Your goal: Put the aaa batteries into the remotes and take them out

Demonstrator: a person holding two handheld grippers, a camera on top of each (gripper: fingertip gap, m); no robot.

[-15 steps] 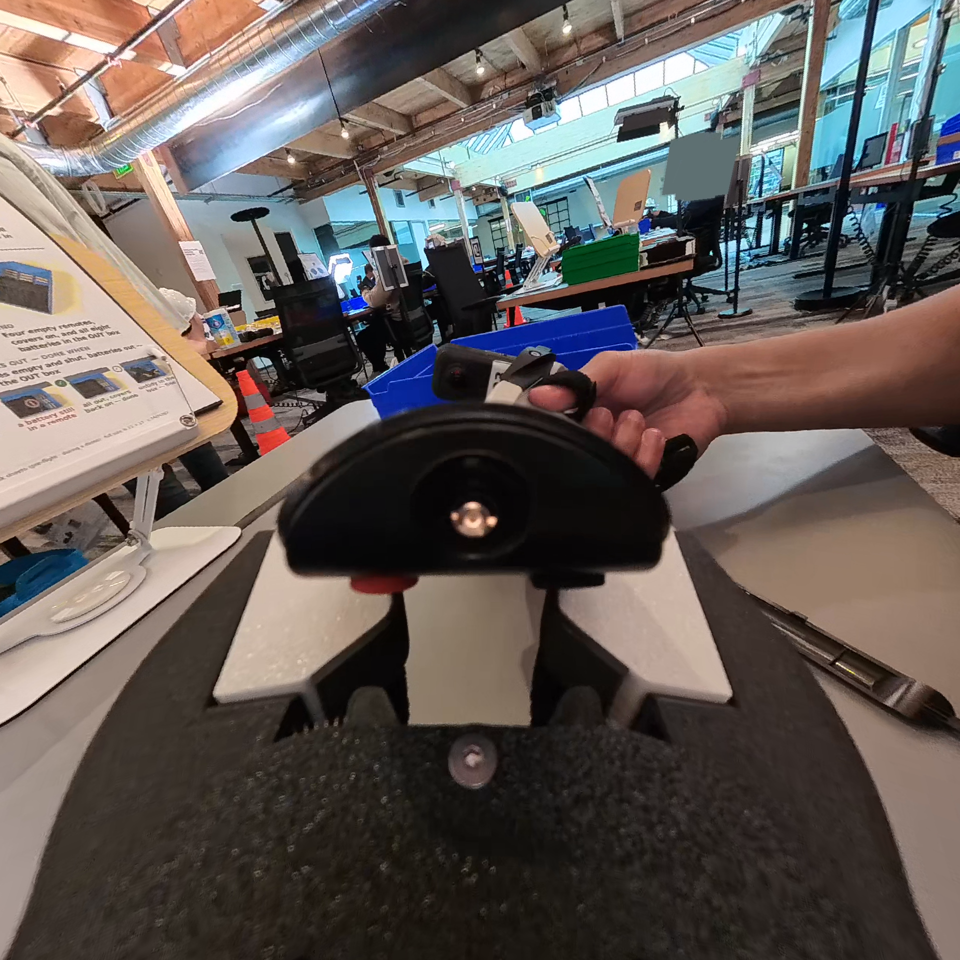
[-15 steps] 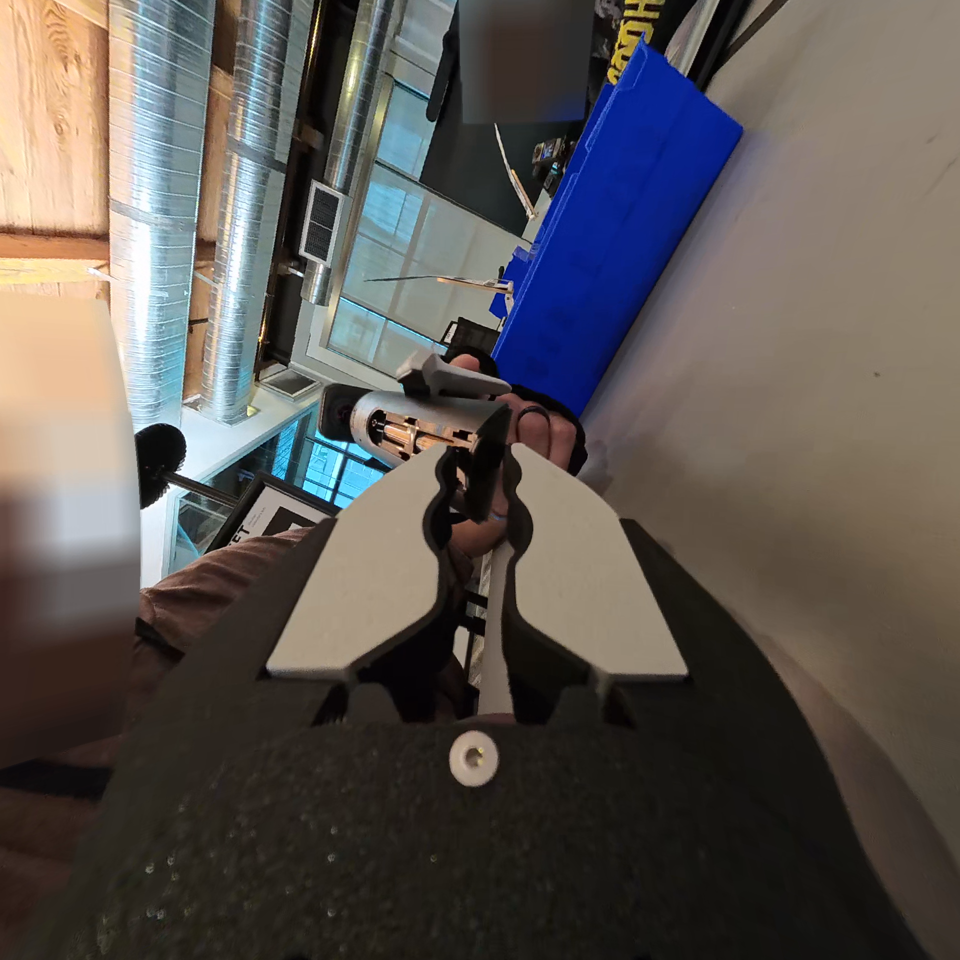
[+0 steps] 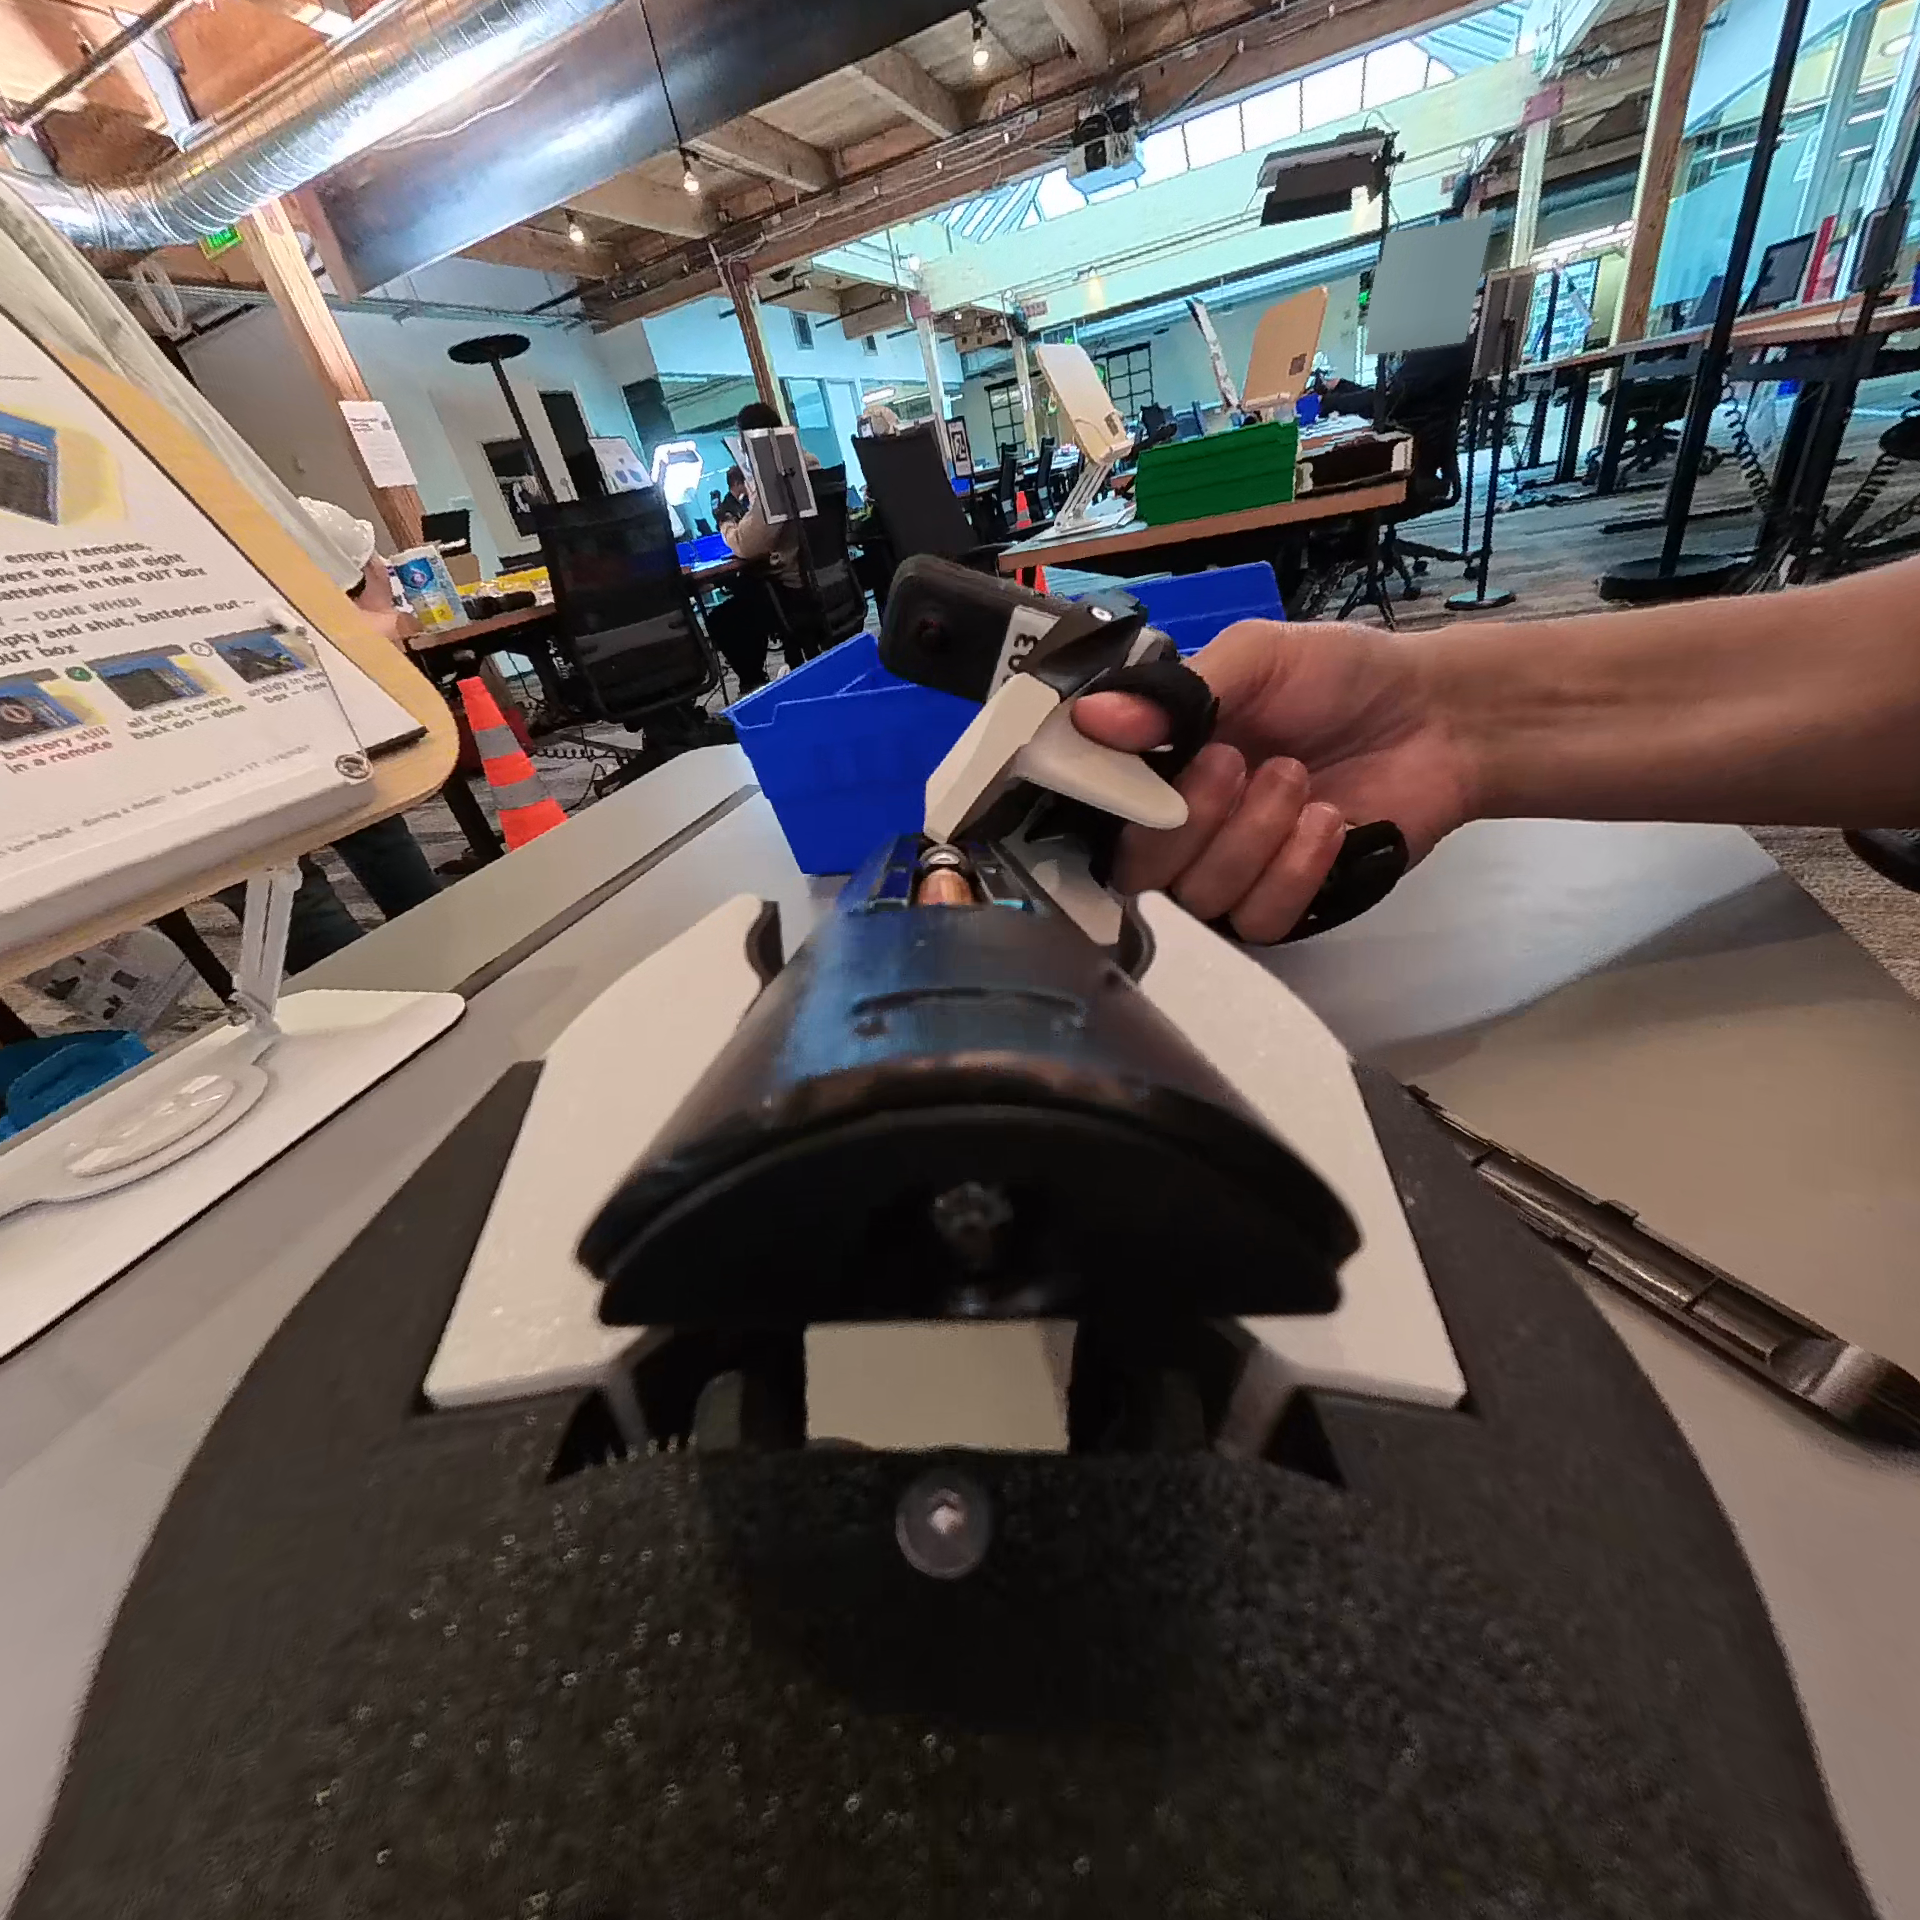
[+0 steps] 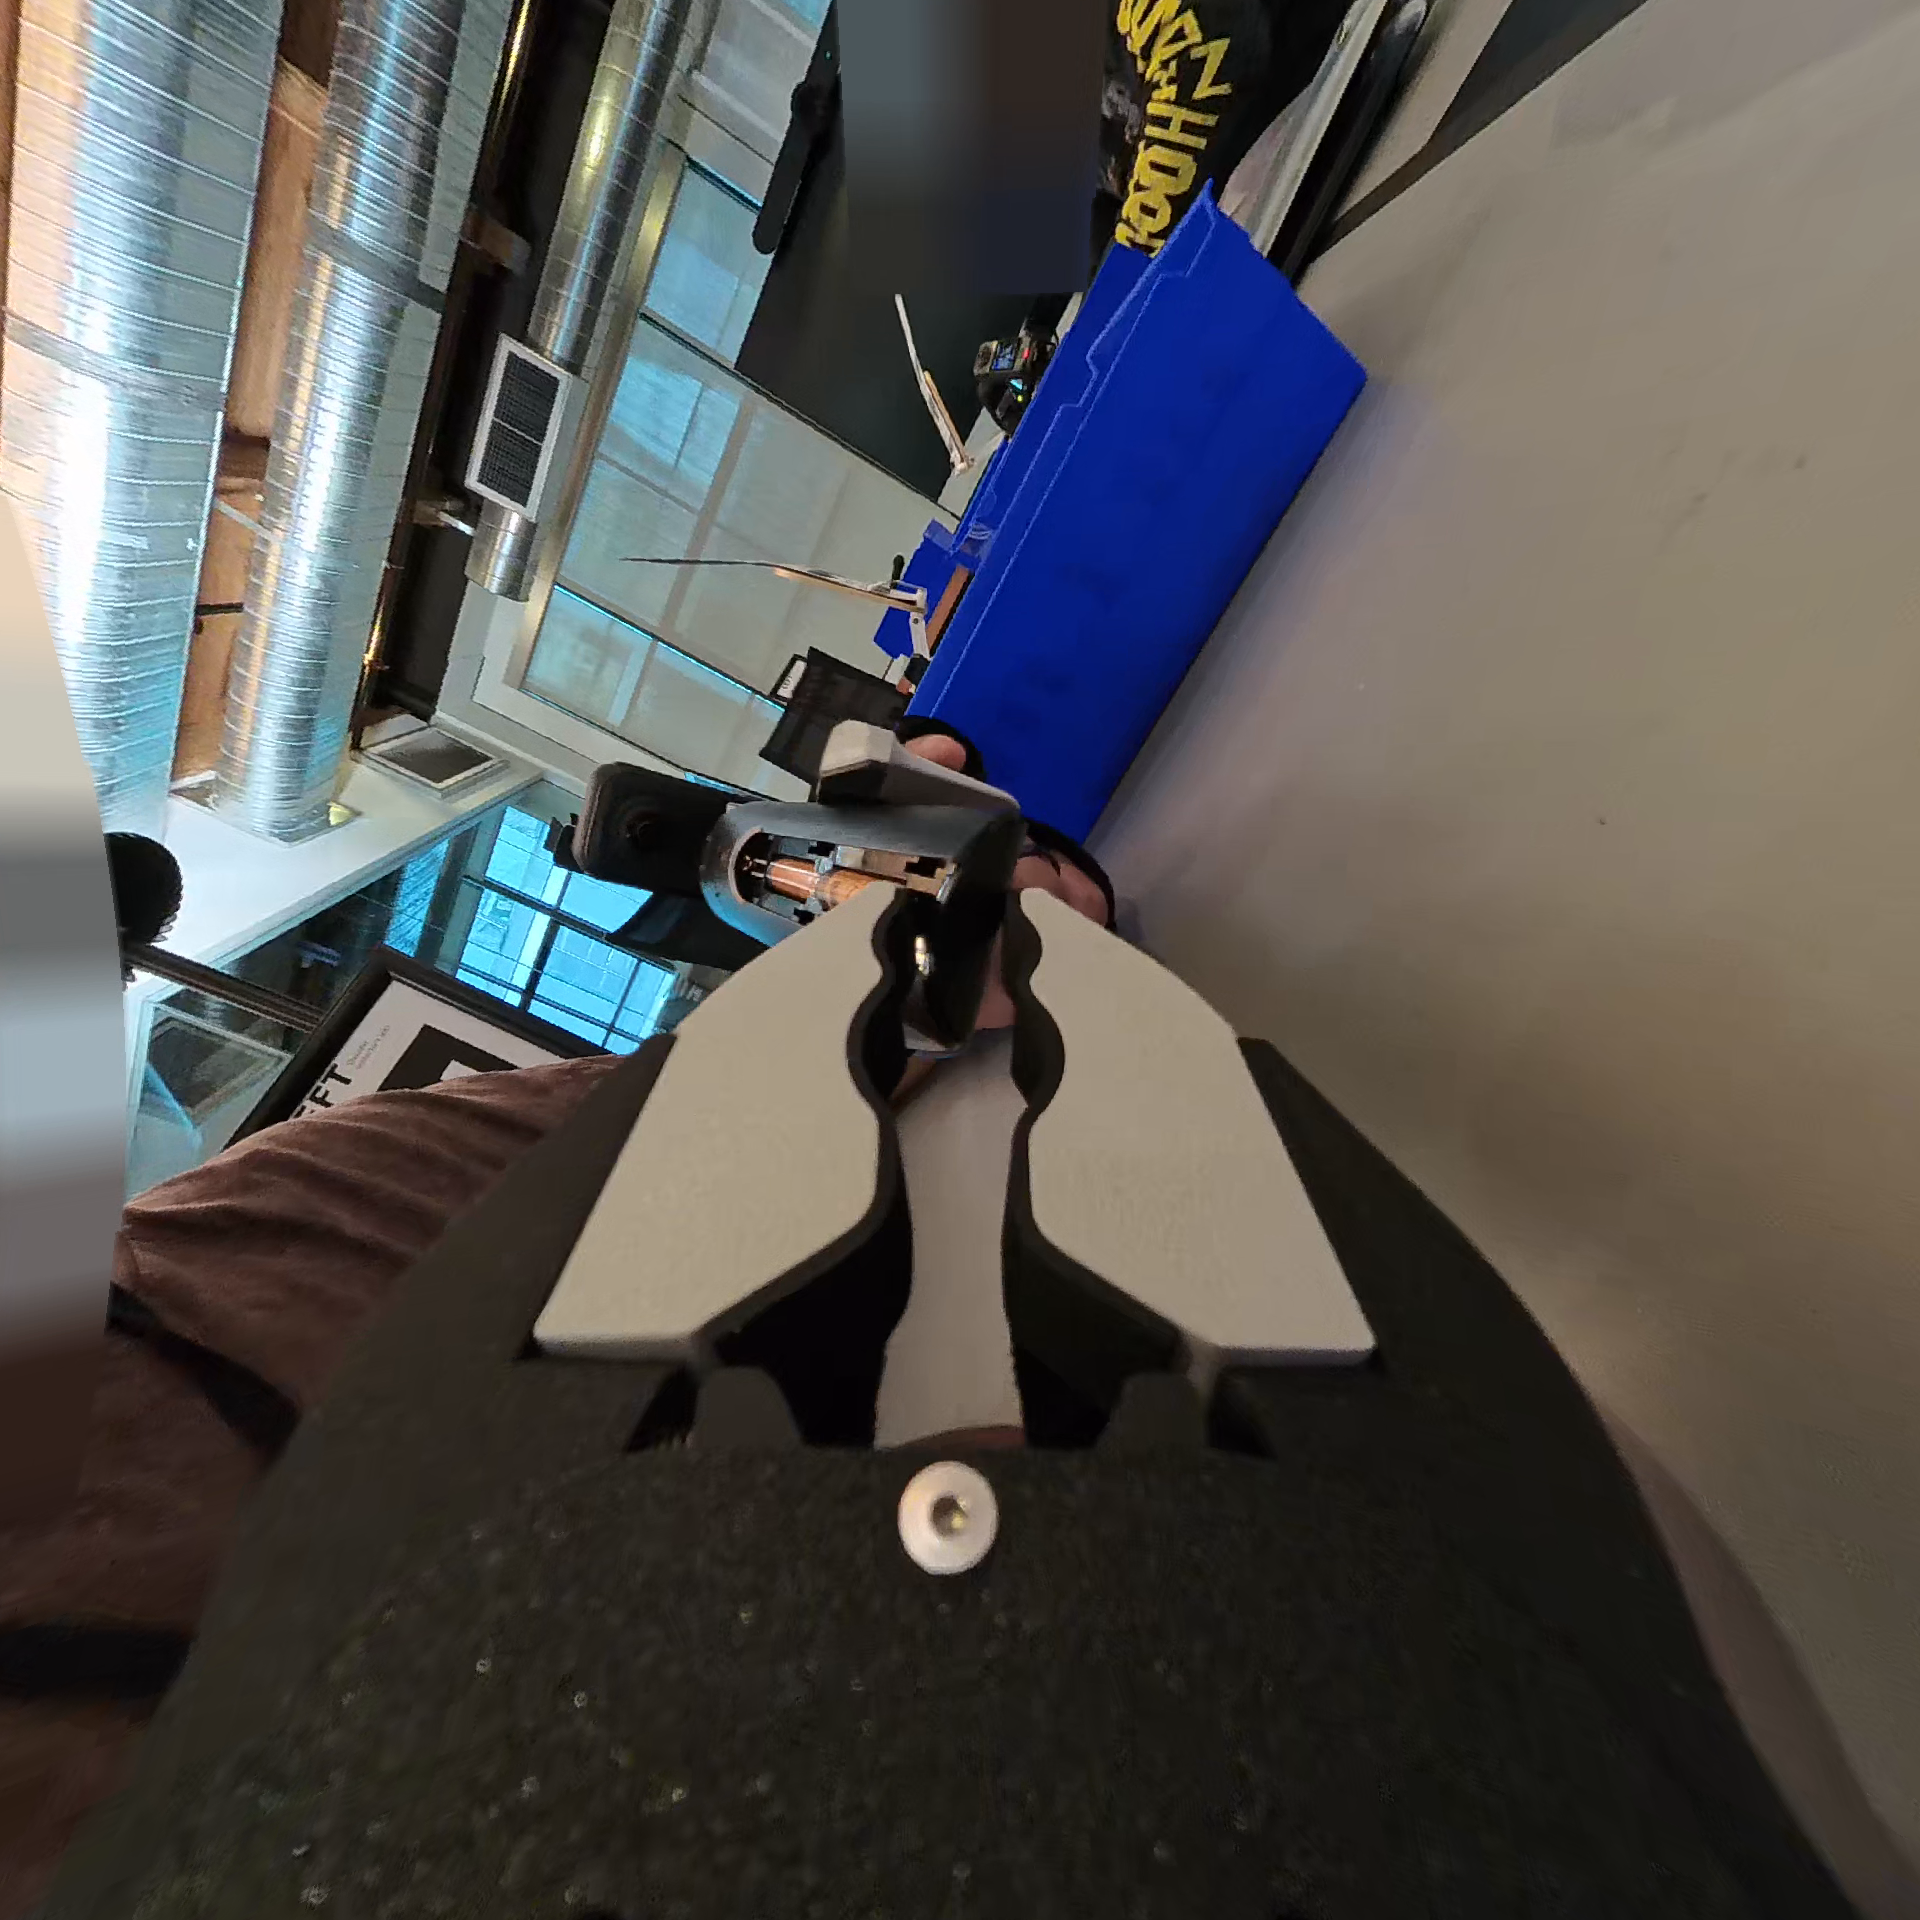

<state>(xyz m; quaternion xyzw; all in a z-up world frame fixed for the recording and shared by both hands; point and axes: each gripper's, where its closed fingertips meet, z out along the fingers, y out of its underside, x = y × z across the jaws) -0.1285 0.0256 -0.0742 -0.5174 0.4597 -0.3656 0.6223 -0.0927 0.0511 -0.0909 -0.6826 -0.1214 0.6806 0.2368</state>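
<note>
The left claw [image 3: 951,997] is pressed against the sides of a black remote [image 3: 966,1122], which is held lengthwise above the grey counter [image 3: 1621,997], its blunt end toward the camera and its open battery bay turned upward at the far end. The right claw [image 4: 951,987] is seen with its fingers drawn near each other but not quite together, nothing being gripped between them; in the left wrist view one white fingertip [image 3: 961,790] is set down at the far end of the bay. Behind the remote a blue bin [image 3: 831,769] stands on the counter, and a long dark strip [image 3: 1662,1299], possibly the battery cover, lies flat to the right. In the bay a copper-coloured AAA battery [image 3: 940,883] is seated.

The remote is judged light, rigid and smooth-shelled, so a hold across its flat flanks near mid-length is best. The battery is judged small, hard, slick and apt to roll; it is best levered at the end against the spring, then pinched across its barrel.
</note>
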